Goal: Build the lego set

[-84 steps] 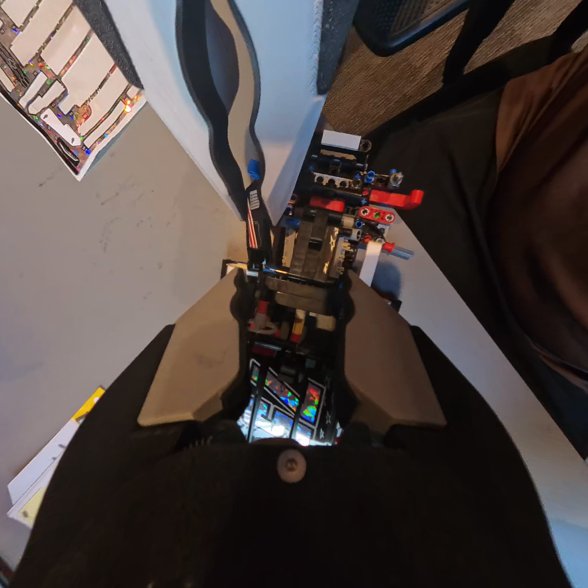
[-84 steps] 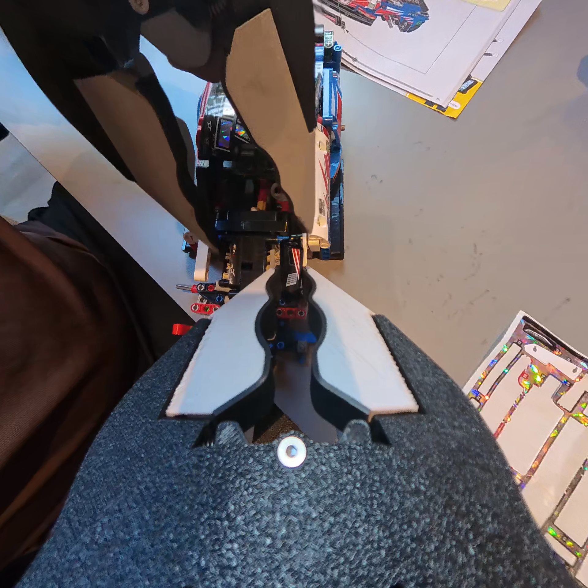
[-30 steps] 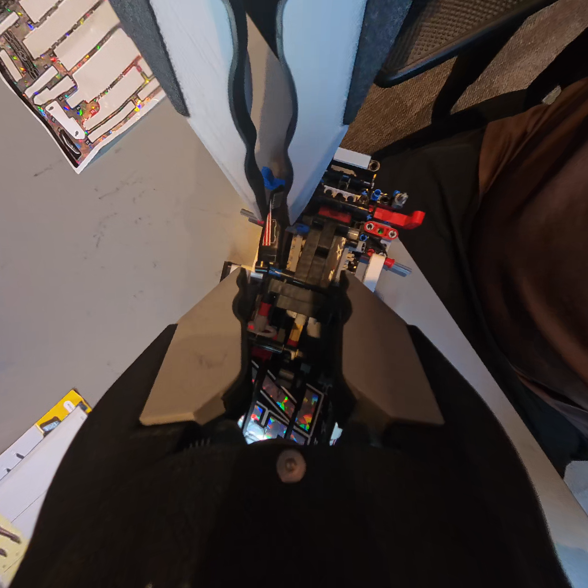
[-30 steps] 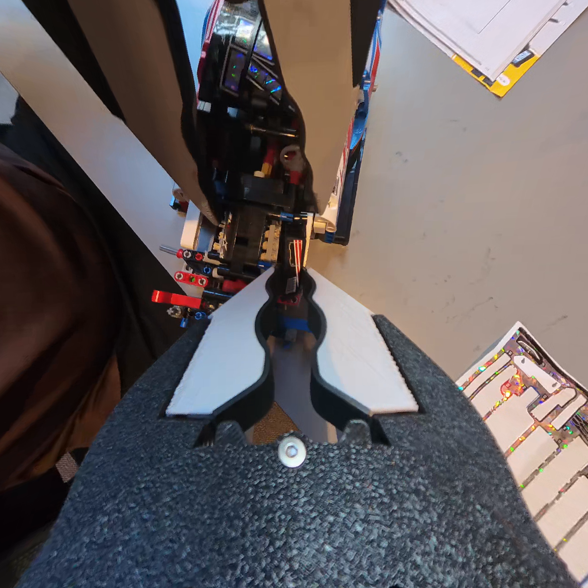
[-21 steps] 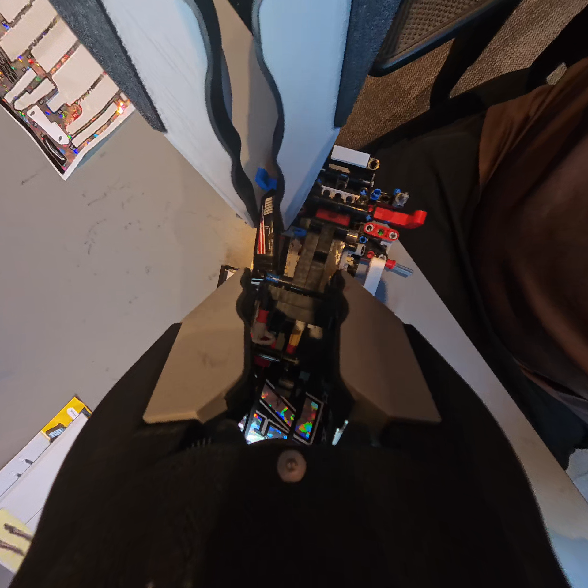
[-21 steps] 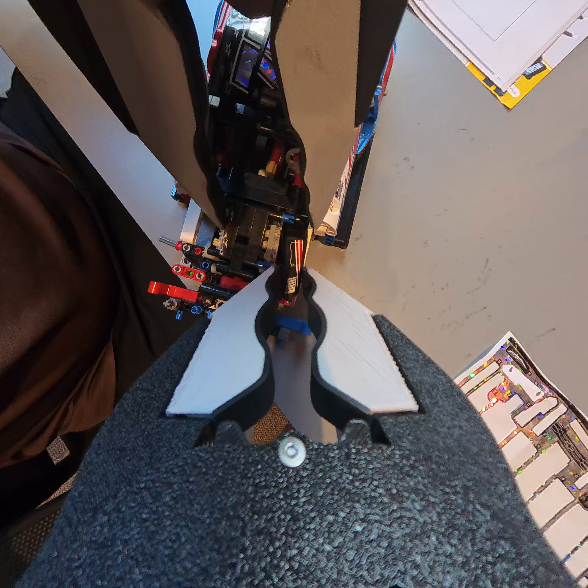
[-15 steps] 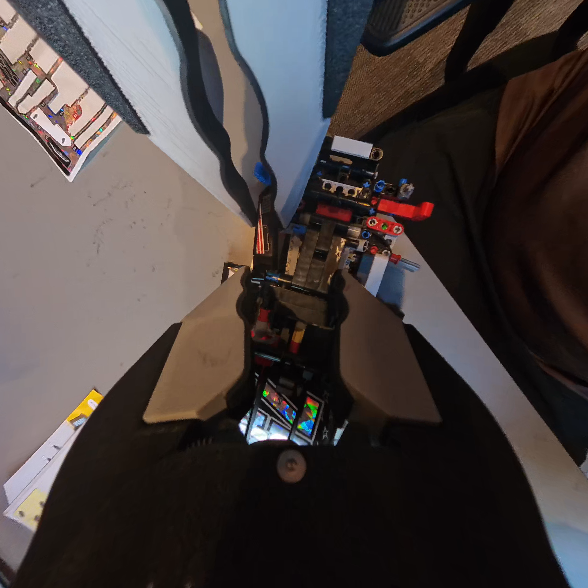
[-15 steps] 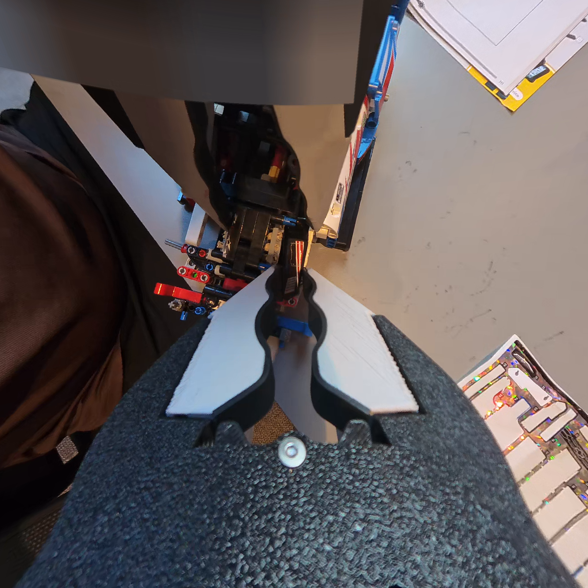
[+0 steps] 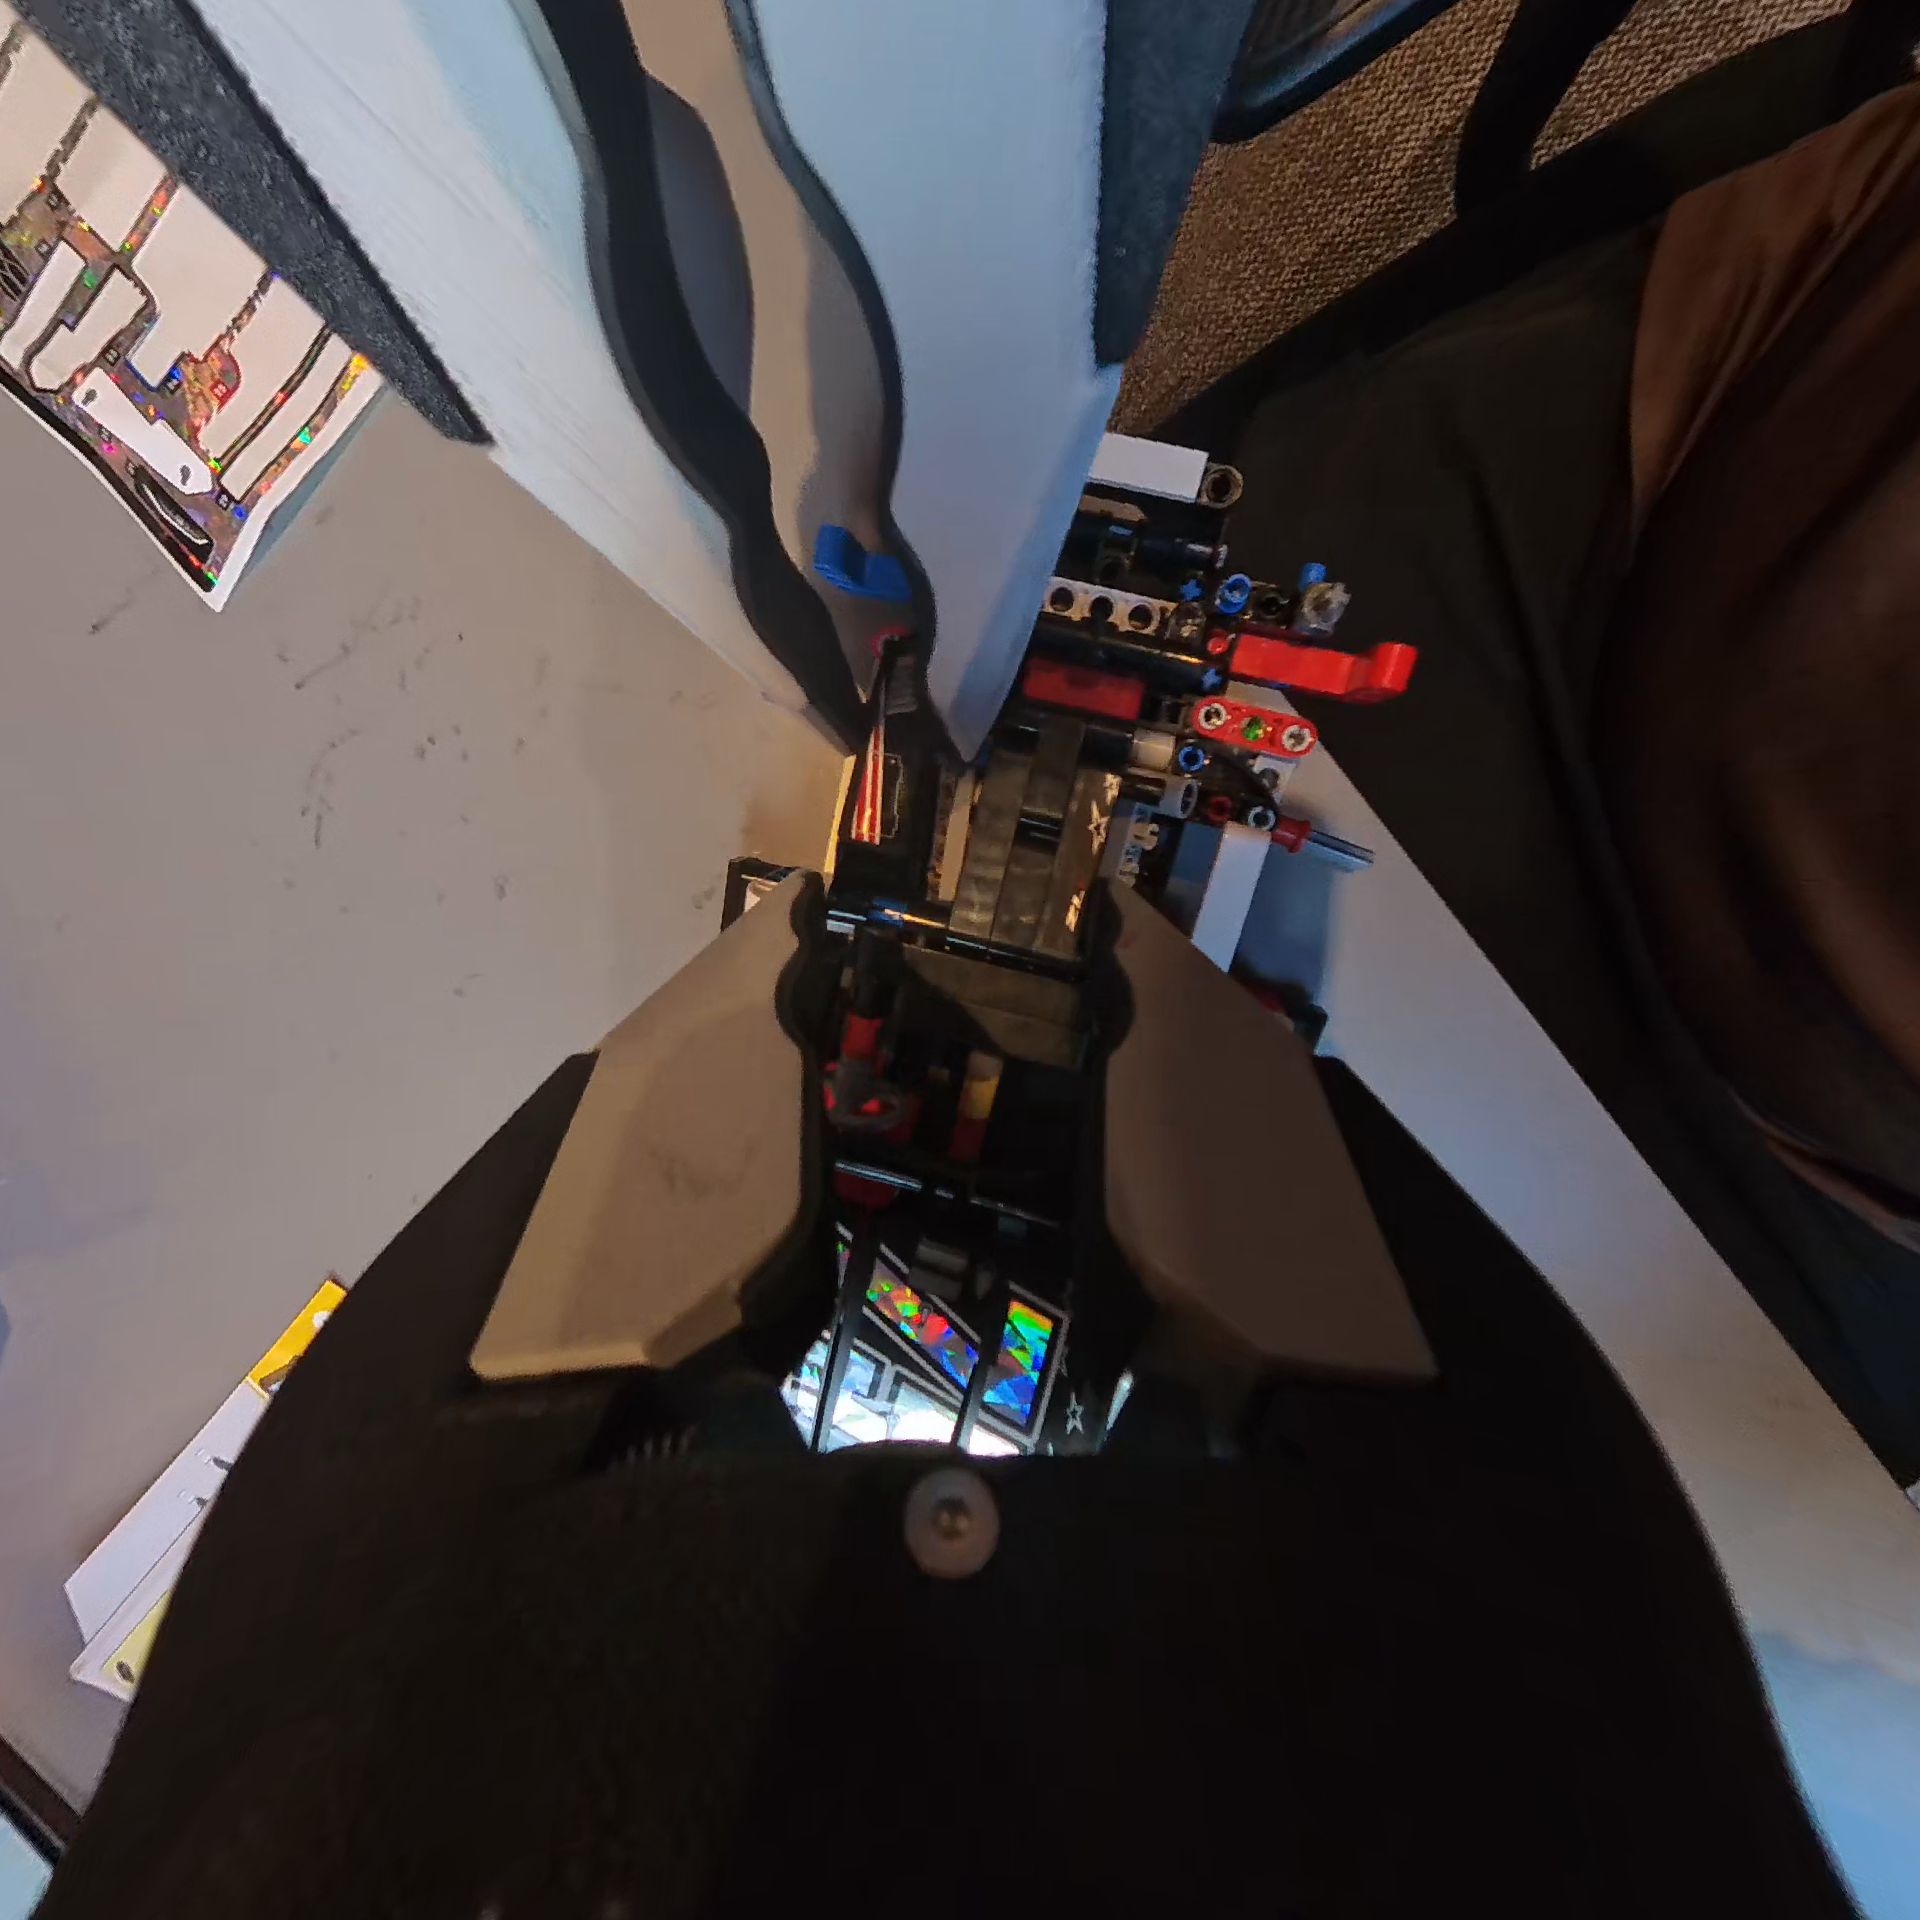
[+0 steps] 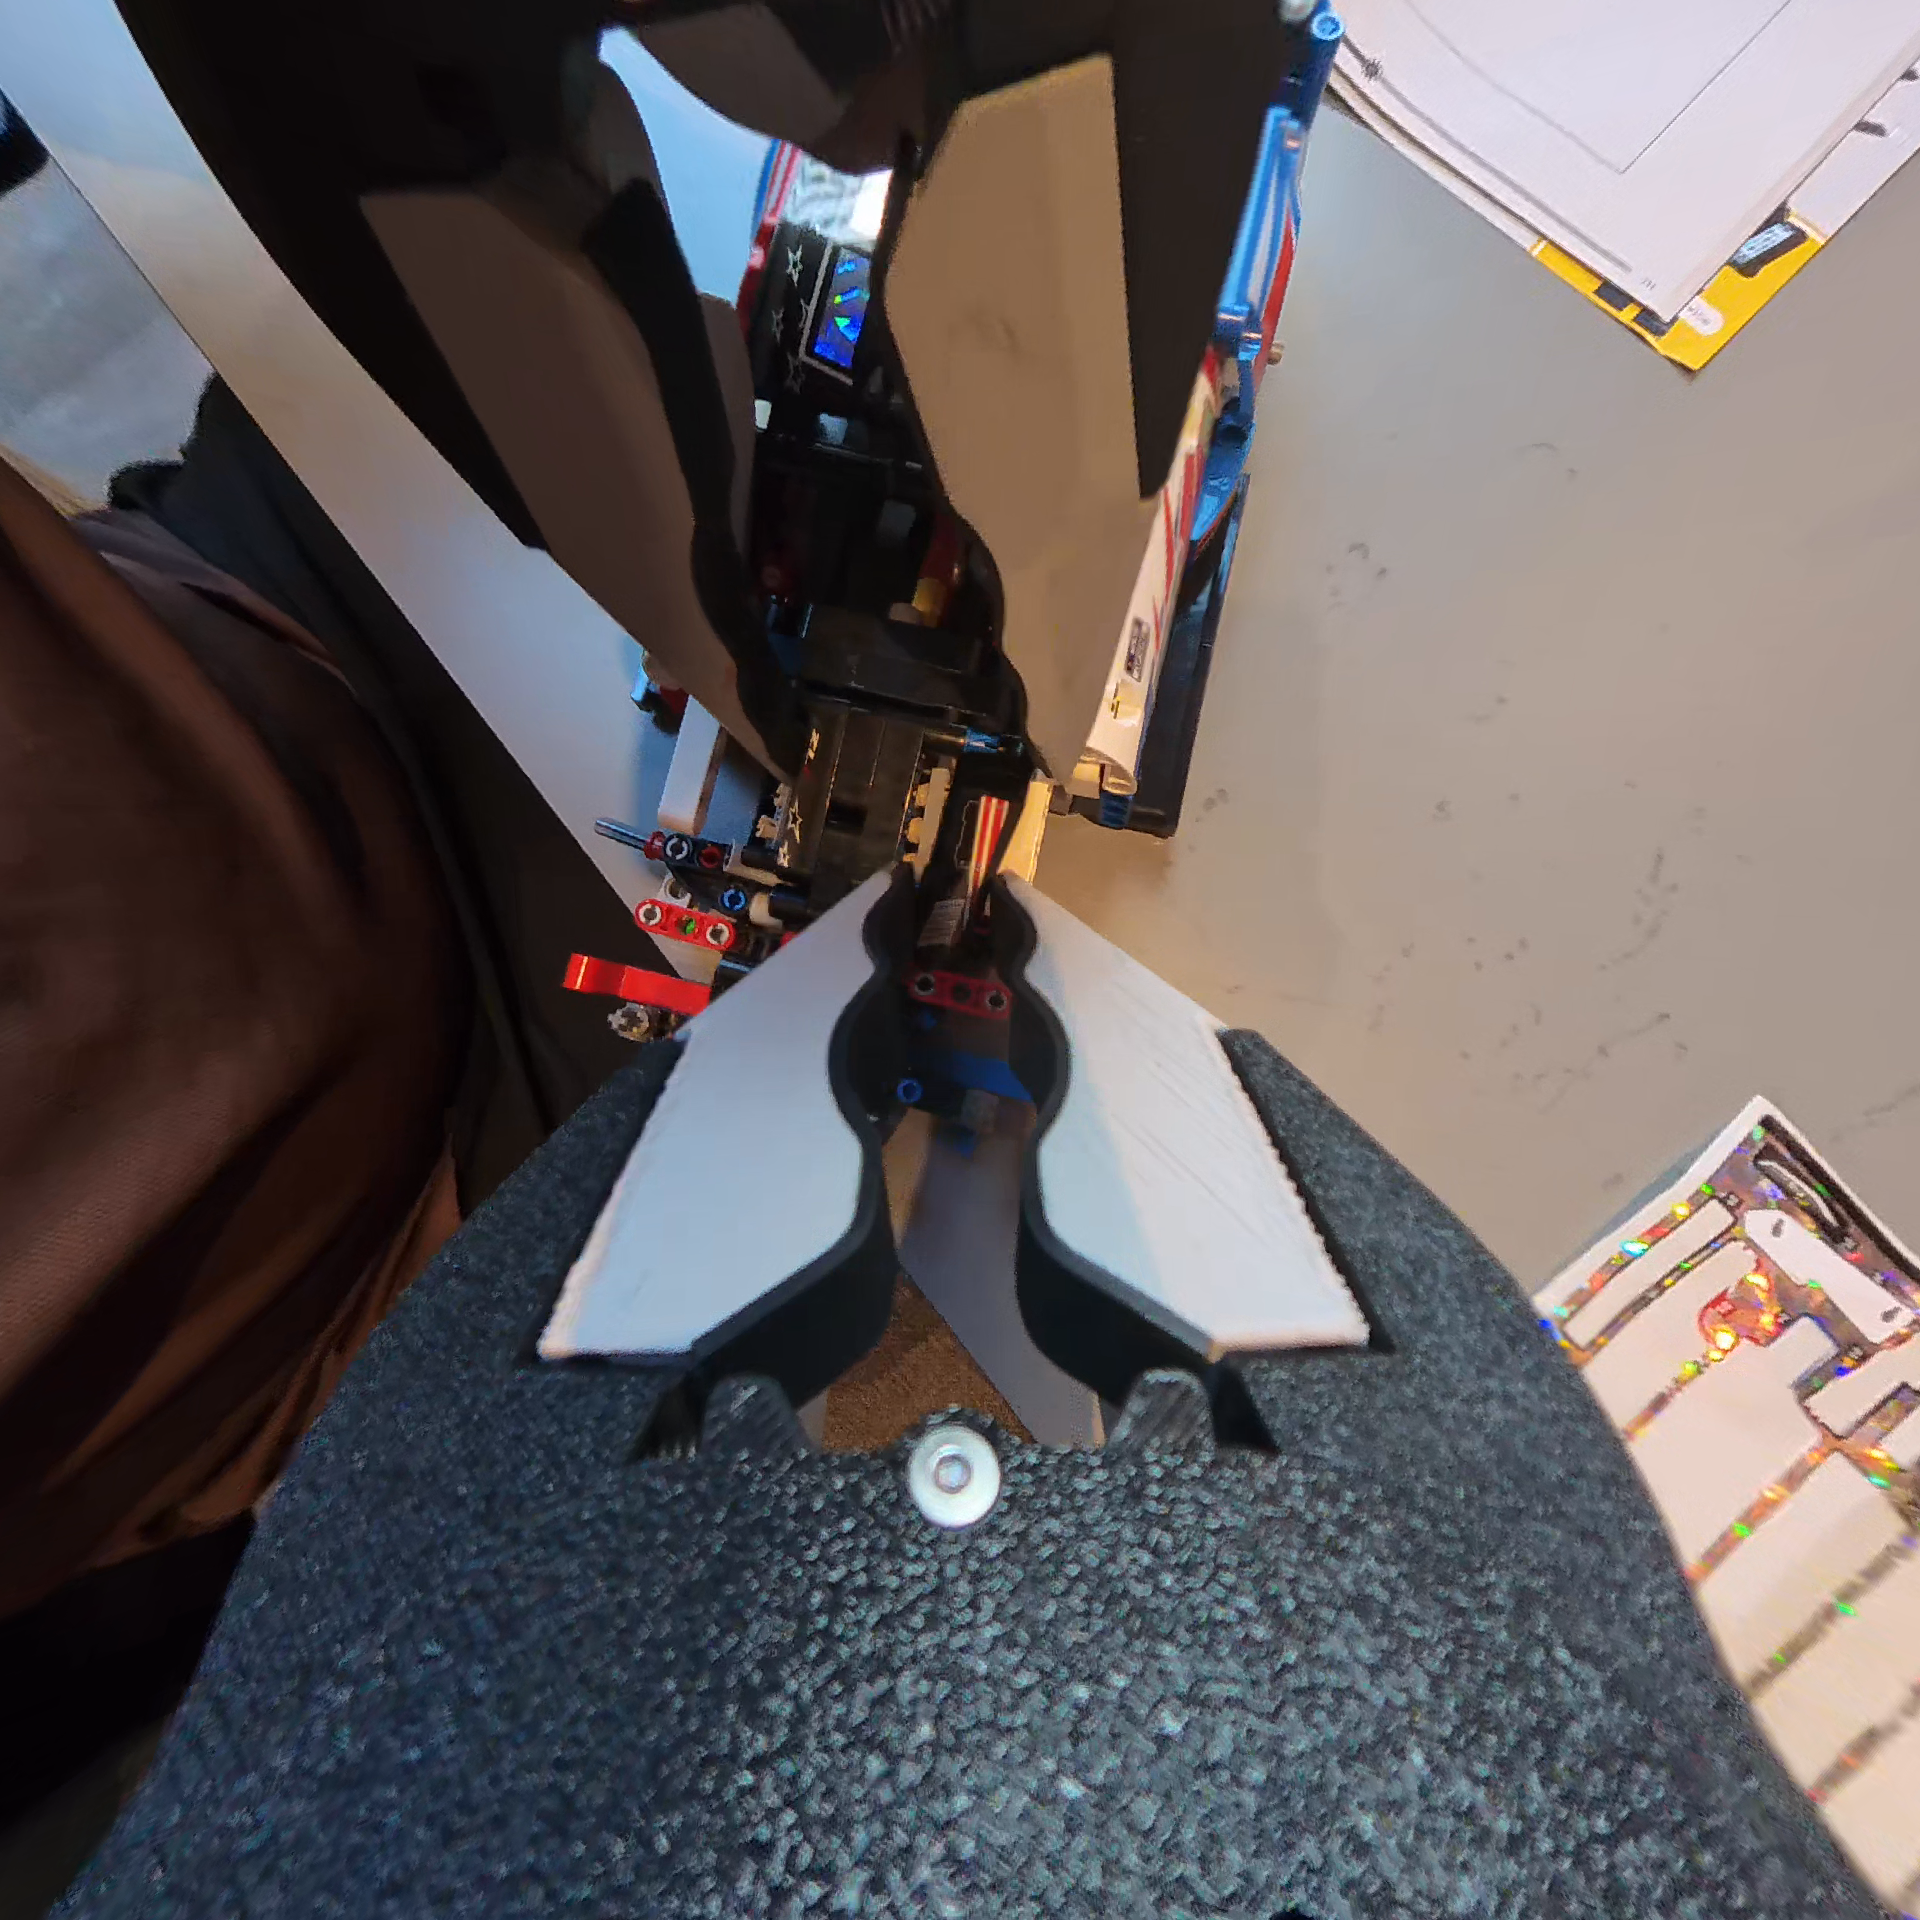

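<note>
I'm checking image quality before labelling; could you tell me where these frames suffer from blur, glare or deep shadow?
Left wrist view: the right gripper at top is motion-blurred, the left gripper's body is nearly black, and holographic stickers glare. Right wrist view: mostly sharp, with the sticker sheet softening at the edge.

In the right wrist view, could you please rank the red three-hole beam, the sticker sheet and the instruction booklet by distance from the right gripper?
1. Red three-hole beam, between the right gripper's fingers.
2. Sticker sheet, lower right on the table.
3. Instruction booklet, far upper right.
</note>
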The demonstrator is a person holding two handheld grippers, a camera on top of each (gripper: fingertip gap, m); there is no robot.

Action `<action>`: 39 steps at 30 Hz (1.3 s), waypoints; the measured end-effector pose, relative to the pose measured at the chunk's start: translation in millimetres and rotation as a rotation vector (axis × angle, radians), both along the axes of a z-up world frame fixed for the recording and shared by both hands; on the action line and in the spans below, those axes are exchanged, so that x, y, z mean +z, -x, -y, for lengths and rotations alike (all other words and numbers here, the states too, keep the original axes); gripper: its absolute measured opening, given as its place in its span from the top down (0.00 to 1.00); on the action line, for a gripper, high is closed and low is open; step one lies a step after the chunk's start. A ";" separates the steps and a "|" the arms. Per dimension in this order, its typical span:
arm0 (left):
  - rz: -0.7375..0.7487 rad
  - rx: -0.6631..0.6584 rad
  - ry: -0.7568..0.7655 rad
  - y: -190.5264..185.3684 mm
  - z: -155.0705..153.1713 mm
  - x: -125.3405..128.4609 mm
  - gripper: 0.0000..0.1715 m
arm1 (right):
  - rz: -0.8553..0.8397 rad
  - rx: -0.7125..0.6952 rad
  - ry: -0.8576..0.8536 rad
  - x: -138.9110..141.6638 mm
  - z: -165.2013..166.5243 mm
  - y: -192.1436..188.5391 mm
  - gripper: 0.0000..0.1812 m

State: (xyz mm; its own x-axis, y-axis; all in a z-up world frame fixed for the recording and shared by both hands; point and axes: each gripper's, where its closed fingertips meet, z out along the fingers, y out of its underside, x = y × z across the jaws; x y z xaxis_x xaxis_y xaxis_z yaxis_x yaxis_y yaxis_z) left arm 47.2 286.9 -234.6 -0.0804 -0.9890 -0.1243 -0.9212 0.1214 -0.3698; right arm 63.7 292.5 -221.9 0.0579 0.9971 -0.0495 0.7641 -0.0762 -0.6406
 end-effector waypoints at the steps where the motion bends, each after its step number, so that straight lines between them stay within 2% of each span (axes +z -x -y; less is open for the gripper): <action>1: 0.002 0.001 0.002 0.1 0.1 0.0 0.72 | -0.020 -0.008 0.019 1.2 0.1 0.4 0.92; 9: 0.006 -0.028 0.034 1.3 1.7 0.4 0.73 | -0.132 -0.038 0.147 9.2 5.1 5.4 0.92; 15: 0.001 -0.041 0.045 1.2 4.0 0.2 0.73 | -0.163 -0.025 0.254 -2.1 8.8 1.0 0.93; 18: 0.017 -0.033 0.047 0.8 4.0 0.5 0.73 | -0.222 -0.033 0.356 3.5 8.4 1.8 0.93; 22: 0.004 -0.026 0.022 1.0 3.8 -0.1 0.73 | -0.257 -0.055 0.576 8.9 8.4 3.8 0.95; 25: -0.002 -0.030 0.016 1.4 3.9 -0.2 0.73 | -0.278 -0.073 0.631 8.0 9.1 3.7 0.95; 30: 0.007 -0.029 0.027 1.0 3.3 0.1 0.73 | -0.272 -0.102 0.491 8.6 2.5 2.8 0.94; 33: 0.006 -0.027 0.022 1.1 3.5 0.0 0.73 | -0.268 -0.103 0.337 16.5 -6.7 4.2 0.83; 35: 0.003 -0.028 0.021 0.9 3.5 0.0 0.73 | -0.253 -0.076 0.279 18.6 -1.6 9.8 0.82; 39: 0.010 -0.023 0.027 0.8 3.4 0.1 0.73 | -0.132 -0.058 0.113 -0.8 1.3 14.3 0.81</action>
